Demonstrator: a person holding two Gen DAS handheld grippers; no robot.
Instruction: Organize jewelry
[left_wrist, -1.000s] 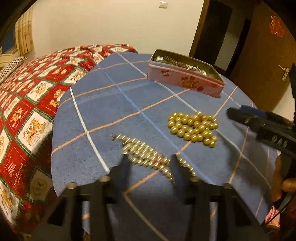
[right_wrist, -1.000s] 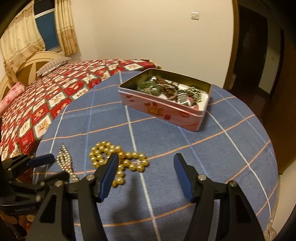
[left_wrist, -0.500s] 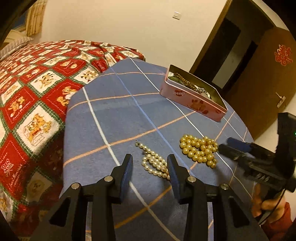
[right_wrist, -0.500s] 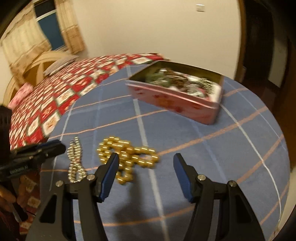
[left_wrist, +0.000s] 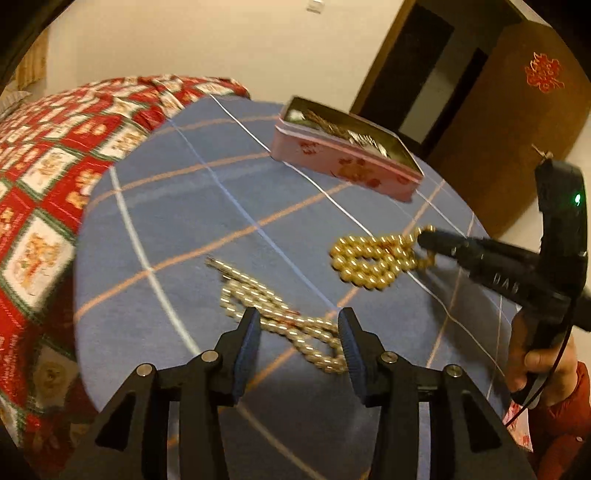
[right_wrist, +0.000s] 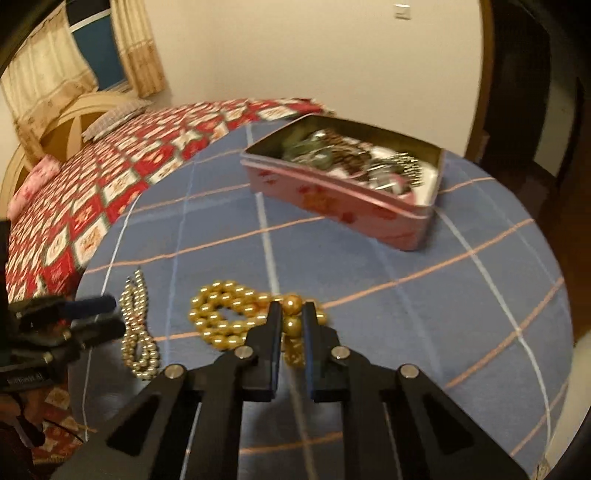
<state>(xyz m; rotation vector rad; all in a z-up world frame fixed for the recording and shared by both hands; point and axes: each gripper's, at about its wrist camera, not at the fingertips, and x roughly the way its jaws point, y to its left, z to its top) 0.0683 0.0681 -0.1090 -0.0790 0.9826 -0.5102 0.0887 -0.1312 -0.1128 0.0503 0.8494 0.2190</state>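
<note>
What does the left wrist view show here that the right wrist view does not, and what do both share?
Only the left wrist view: the door with a red emblem and the hand holding the right gripper.
Only the right wrist view: curtains, headboard, and the jaws closing on gold beads.
Both: the gold bead necklace, the pale bead strand, the pink tin and the left gripper.

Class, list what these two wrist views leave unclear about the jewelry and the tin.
- Pink metal tin, left wrist view: contents hidden by its near wall.
- Gold bead necklace, right wrist view: near end hidden by right hand-held gripper.
- Pale pearl strand, left wrist view: blurred, clasp unreadable.
</note>
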